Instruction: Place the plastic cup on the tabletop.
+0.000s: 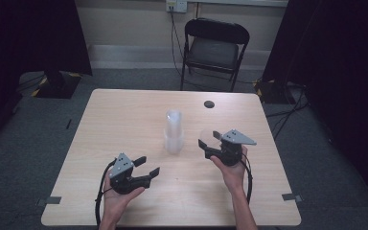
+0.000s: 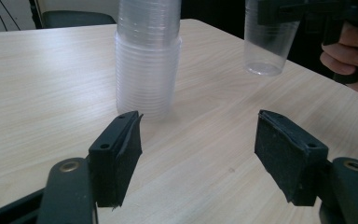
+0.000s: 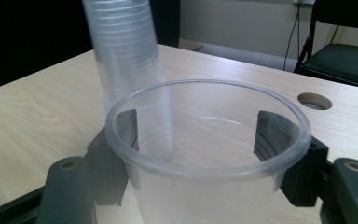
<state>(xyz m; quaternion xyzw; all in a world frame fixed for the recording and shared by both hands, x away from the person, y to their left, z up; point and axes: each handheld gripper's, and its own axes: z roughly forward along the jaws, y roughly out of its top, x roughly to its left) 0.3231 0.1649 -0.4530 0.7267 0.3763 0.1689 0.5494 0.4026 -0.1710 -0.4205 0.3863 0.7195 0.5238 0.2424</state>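
A tall stack of clear plastic cups [image 1: 174, 134] stands upright near the middle of the wooden table [image 1: 120, 120]. My right gripper [image 1: 208, 139] is to the right of the stack, shut on a single clear cup [image 1: 205, 136] held off the table. In the right gripper view the cup [image 3: 205, 154] sits upright between the two jaws, with the stack [image 3: 126, 51] just behind it. My left gripper [image 1: 149, 164] hovers in front of the stack at the near left. Its jaws are open with nothing between them [image 2: 198, 144], and they face the stack [image 2: 147, 60] and the held cup [image 2: 265, 42].
A dark round cable hole [image 1: 209, 104] lies in the table's far right part. A black folding chair [image 1: 214, 48] stands beyond the far edge. Black curtains hang at both sides of the room. Bare tabletop spreads left of the stack.
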